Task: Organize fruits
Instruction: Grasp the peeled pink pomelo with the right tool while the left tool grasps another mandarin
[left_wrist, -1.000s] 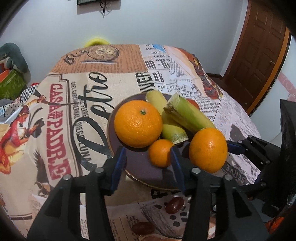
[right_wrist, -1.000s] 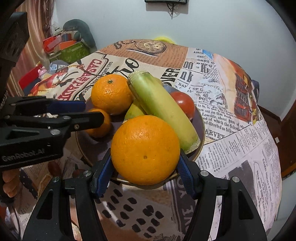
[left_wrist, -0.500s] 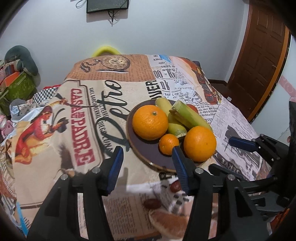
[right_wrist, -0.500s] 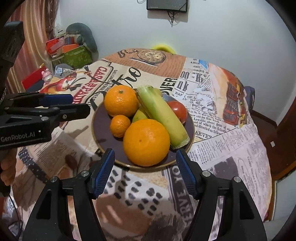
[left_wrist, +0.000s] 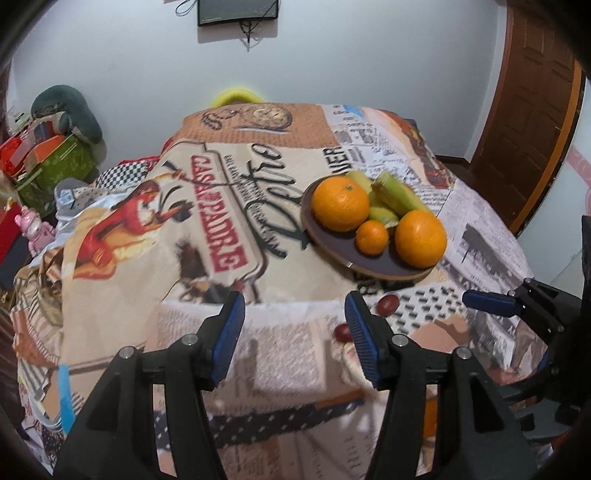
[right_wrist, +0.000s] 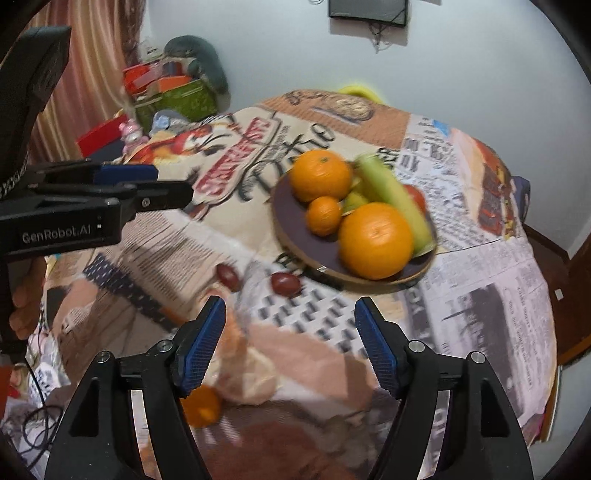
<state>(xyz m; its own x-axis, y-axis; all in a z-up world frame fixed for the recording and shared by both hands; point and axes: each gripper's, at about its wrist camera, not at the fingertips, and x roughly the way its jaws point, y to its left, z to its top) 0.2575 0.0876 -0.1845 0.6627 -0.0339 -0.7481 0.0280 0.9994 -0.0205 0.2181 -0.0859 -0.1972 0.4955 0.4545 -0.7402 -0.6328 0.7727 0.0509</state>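
The left gripper (left_wrist: 295, 332) and right gripper (right_wrist: 290, 343) both stand apart with nothing between them, having just been opening. The fruit sits on the plate (right_wrist: 291, 240): two big oranges, a small one (right_wrist: 324, 215), and a tomato (right_wrist: 415, 195) (mostly hidden behind the green fruit). An orange (right_wrist: 201, 406) lies half-covered behind the right gripper's finger.

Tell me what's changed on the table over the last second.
The right claw let go of the big orange, now on the plate, its jaws just opening. Both claws backed away; the left claw is empty, jaws also just opening. The other fruit stayed put.
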